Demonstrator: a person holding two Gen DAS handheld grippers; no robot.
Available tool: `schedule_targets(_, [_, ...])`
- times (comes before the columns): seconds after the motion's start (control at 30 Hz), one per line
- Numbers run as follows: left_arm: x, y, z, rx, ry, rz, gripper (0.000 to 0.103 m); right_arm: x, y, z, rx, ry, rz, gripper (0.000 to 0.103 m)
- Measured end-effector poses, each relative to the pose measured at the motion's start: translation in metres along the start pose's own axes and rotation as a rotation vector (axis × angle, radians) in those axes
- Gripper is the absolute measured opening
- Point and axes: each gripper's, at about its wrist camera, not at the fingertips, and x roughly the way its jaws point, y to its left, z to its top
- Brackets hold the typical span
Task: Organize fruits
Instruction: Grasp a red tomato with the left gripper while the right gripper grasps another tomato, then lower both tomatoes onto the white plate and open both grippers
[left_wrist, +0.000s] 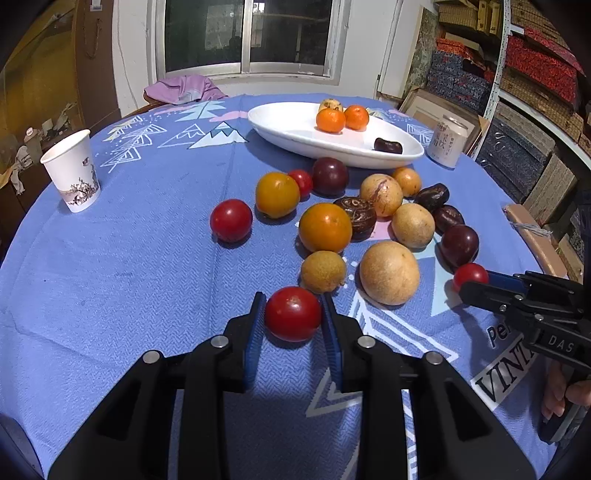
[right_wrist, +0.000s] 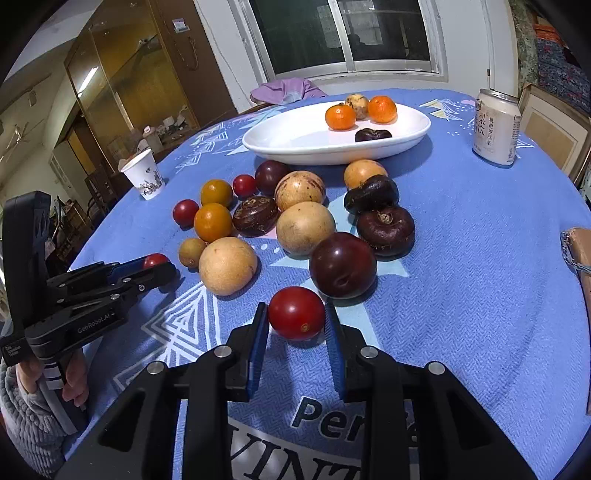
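Now each hand-held gripper, left (left_wrist: 293, 314) and right (right_wrist: 297, 314), clamps red tomato.

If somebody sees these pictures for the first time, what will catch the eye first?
Probably the two red tomatoes in the grippers: the left gripper is shut on one tomato at the near edge of the fruit pile, and the right gripper is shut on another tomato. Behind them, mixed fruits lie loose on the blue cloth, and a white dish farther back holds a few fruits, two of them oranges.
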Motion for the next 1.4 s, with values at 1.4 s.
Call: schedule_targets(1.4, [0.116, -0.005, 0.177, -0.019, 0.042, 0.021, 0.035, 0.077, -0.03, 0.155, 0.068, 0.023, 0.009, 0.036])
